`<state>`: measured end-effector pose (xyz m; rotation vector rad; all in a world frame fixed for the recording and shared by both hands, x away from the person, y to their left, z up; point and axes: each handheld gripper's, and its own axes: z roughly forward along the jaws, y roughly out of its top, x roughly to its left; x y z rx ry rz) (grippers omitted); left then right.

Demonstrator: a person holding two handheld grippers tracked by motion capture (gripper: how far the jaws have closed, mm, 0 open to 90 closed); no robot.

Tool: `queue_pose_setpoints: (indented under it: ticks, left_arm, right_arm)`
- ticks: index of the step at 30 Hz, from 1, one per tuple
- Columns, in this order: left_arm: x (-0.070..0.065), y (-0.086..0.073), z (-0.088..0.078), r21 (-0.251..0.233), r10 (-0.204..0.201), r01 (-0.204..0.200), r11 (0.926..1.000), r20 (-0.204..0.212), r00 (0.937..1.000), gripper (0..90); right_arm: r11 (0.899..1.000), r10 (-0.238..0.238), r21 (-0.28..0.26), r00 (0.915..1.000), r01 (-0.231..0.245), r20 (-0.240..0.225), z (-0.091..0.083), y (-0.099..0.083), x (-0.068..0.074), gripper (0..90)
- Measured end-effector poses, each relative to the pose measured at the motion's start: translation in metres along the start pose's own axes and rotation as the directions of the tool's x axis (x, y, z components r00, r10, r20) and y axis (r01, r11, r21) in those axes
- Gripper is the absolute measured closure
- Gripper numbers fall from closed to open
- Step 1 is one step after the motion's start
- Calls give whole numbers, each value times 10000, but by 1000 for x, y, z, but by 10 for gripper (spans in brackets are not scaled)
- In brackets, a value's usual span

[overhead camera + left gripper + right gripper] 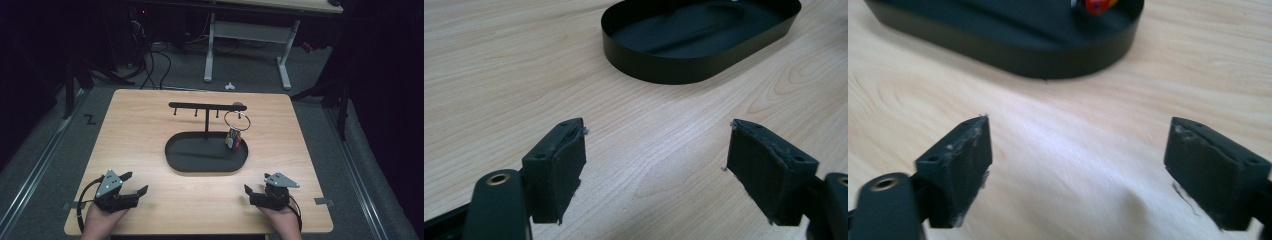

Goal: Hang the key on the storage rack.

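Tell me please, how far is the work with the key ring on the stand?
The key ring hangs on the right end of the stand's bar, its coloured tags over the black tray. Nothing is in hand: the left gripper and right gripper rest open on the table, apart from the tray. Whether the ring must still move, I cannot tell.

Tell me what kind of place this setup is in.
Probably a lab or workshop set up for recording. A lone wooden table stands on grey carpet, loose cables trail across the floor behind it, and a white-legged desk stands in the dark background.
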<state>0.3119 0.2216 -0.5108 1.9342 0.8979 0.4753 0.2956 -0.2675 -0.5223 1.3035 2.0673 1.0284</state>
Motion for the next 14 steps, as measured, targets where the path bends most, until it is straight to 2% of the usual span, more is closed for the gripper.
queue_pose_setpoints:
  ticks: [3,5,8,14]
  left_arm:
    - [0,1,0,-74,-74,74,9999,-29,10000,227]
    - [-1,2,-1,-74,-36,36,10000,-9,10000,223]
    - [0,3,0,-172,-55,56,9998,70,10000,223]
    - [-1,6,3,-191,133,-129,9997,182,9997,223]
  right_arm:
    - [9998,-181,86,9997,180,148,0,-5,-4,87]
    - [9999,-136,51,9998,136,171,-1,-5,-6,76]
    - [9996,-254,-111,9993,257,292,-4,-5,-6,76]
    - [9996,-178,-219,9987,189,483,-9,-6,-4,76]
